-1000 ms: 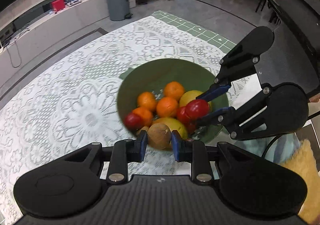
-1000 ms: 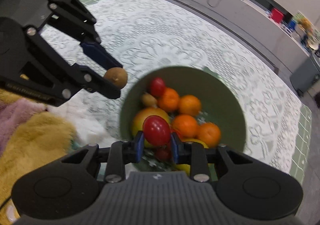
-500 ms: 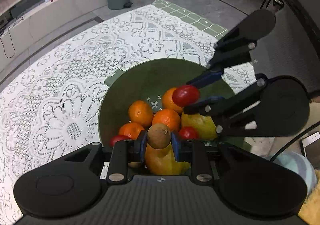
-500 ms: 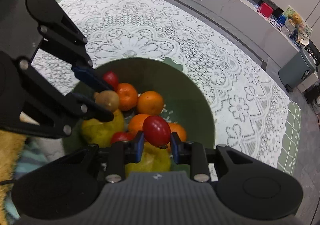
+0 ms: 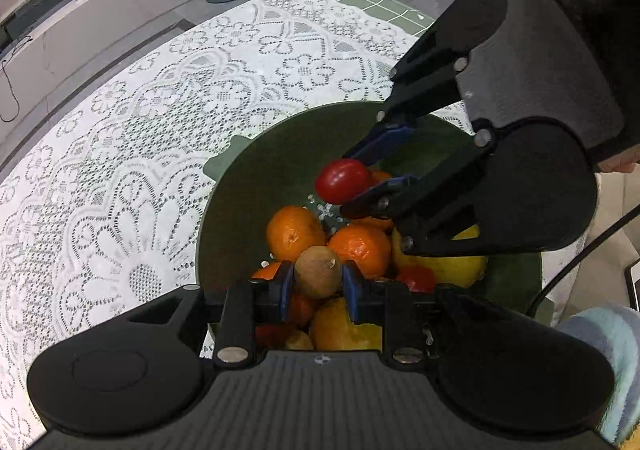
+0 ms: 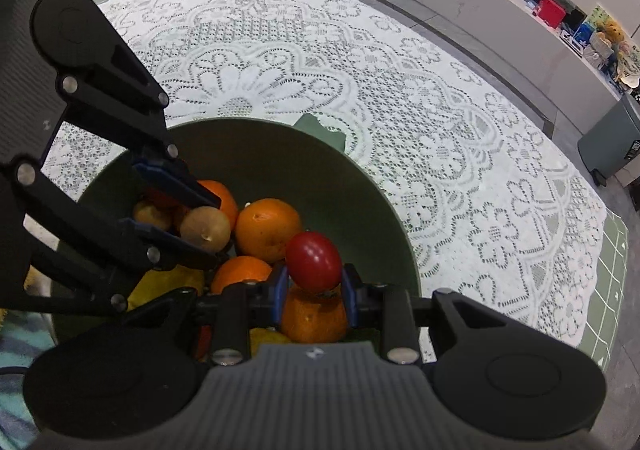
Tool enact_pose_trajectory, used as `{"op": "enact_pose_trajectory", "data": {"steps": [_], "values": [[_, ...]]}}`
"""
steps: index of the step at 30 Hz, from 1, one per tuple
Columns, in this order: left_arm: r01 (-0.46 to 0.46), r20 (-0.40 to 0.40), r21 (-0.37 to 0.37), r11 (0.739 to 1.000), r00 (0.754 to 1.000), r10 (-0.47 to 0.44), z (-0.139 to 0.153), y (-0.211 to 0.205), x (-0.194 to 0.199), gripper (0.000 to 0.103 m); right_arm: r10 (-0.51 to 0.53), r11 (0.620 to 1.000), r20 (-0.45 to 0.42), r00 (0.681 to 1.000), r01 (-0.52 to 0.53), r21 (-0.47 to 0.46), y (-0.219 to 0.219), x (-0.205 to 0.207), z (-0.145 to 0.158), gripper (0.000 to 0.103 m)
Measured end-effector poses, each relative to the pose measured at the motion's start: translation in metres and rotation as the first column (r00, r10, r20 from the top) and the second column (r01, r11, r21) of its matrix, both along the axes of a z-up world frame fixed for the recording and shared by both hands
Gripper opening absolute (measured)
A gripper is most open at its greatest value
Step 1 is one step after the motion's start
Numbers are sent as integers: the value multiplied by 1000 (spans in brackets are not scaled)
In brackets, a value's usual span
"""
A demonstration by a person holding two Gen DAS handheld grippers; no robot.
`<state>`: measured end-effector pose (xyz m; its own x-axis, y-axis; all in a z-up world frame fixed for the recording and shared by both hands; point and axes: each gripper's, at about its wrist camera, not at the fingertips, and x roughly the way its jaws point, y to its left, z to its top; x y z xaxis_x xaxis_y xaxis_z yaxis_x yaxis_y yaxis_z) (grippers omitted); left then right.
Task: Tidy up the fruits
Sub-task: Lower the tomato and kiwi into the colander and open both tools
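Both tongs hang over the green bowl (image 5: 248, 186) of oranges: left tongs (image 5: 318, 286) clamp a brown kiwi (image 5: 318, 272), right tongs (image 6: 313, 286) clamp a red tomato (image 6: 313, 260). Placing step; next, I judge, lower and release each onto the pile

Fruit tally in and over the green bowl (image 5: 256, 178)

One bowl; at least four oranges (image 5: 295, 234); two brown kiwis (image 6: 205, 229), one gripped; at least three red tomatoes (image 6: 313, 261), one gripped; two yellow lemon-like fruits (image 5: 444, 270); some fruit is hidden.
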<state>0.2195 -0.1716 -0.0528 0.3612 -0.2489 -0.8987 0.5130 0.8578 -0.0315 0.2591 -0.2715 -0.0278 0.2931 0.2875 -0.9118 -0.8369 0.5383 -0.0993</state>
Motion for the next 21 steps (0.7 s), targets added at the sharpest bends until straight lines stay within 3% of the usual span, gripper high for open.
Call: {"op": "enact_pose_trajectory", "data": {"steps": [18, 21], "values": [[7, -9, -12, 1000, 1000, -7, 5, -2, -2, 30, 2, 1000, -6, 1000, -2, -29, 7, 5, -13, 26], [20, -4, -6, 1000, 1000, -20, 5, -3, -3, 34, 2, 999, -1, 1000, -2, -33, 7, 3, -11, 26]]}}
